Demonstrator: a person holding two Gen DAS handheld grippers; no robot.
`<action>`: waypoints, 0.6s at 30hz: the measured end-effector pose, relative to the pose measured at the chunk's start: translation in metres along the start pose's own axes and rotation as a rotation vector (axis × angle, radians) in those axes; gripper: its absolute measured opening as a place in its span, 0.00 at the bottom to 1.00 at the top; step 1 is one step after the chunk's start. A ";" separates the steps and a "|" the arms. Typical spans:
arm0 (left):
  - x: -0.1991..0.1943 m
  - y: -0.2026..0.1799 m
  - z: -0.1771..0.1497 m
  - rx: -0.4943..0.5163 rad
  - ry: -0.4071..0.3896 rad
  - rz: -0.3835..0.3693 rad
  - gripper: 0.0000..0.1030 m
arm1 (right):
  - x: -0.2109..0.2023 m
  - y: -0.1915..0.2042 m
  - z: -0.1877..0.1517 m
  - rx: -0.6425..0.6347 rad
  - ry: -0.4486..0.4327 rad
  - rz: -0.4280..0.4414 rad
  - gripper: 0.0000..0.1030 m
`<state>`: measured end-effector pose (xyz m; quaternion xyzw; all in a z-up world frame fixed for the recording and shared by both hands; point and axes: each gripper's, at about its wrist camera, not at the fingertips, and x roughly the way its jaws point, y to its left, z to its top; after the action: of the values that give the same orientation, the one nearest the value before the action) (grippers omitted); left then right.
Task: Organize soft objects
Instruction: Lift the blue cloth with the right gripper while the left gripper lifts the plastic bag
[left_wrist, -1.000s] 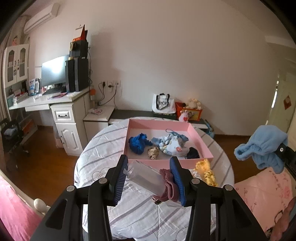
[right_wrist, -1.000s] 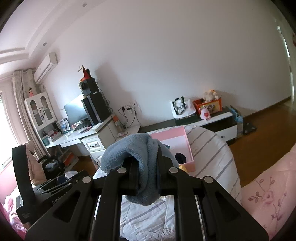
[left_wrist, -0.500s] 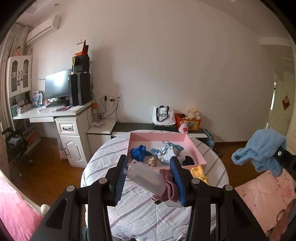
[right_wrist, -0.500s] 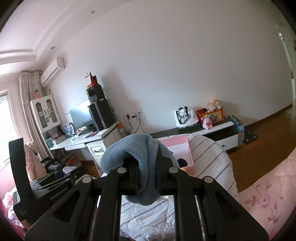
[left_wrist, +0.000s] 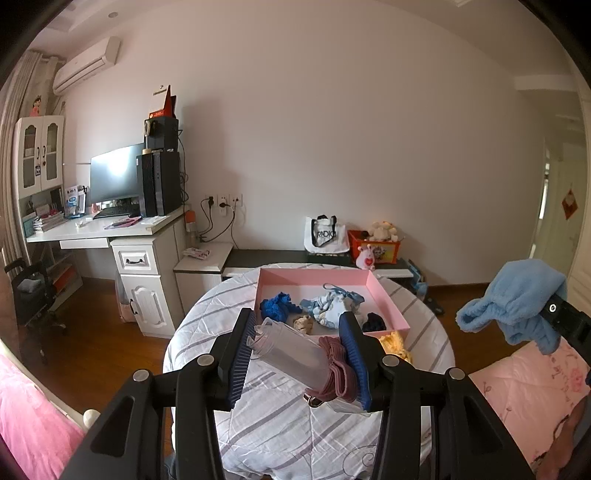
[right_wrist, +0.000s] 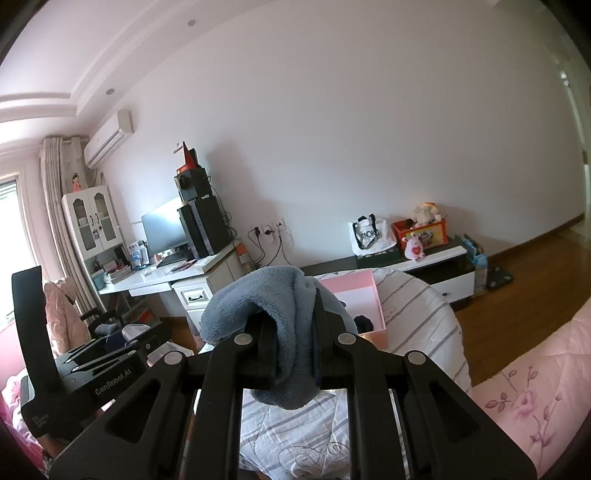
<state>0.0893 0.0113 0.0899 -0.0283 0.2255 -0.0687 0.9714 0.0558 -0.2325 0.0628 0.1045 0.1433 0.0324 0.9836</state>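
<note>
1. While held above the round counter (left_wrist: 258, 424), a clear plastic pouch (left_wrist: 291, 354) with a mauve strap (left_wrist: 338, 373) is clamped in the left gripper (left_wrist: 299, 360).
2. Right gripper (right_wrist: 291, 347) is clenched on a blue fleece cloth (right_wrist: 280, 325), off the counter's right side.
3. Pink tray (left_wrist: 388, 299) on the counter contains a dark blue cloth (left_wrist: 277, 306), a pale patterned bundle (left_wrist: 332, 306) and a black item (left_wrist: 375, 322).
4. Yellow plush (left_wrist: 395, 343) lies just outside the tray's near corner.
</note>
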 end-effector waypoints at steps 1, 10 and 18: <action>0.000 0.000 0.000 0.000 0.001 0.000 0.41 | 0.000 0.000 0.000 -0.001 0.001 0.000 0.12; 0.005 -0.001 0.002 0.000 0.007 0.007 0.41 | 0.000 0.000 -0.001 -0.002 0.006 -0.003 0.12; 0.020 0.000 0.003 -0.001 0.033 0.009 0.42 | 0.012 -0.006 -0.009 -0.004 0.034 -0.017 0.12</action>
<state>0.1083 0.0082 0.0840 -0.0266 0.2414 -0.0647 0.9679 0.0648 -0.2360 0.0501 0.1008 0.1606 0.0260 0.9815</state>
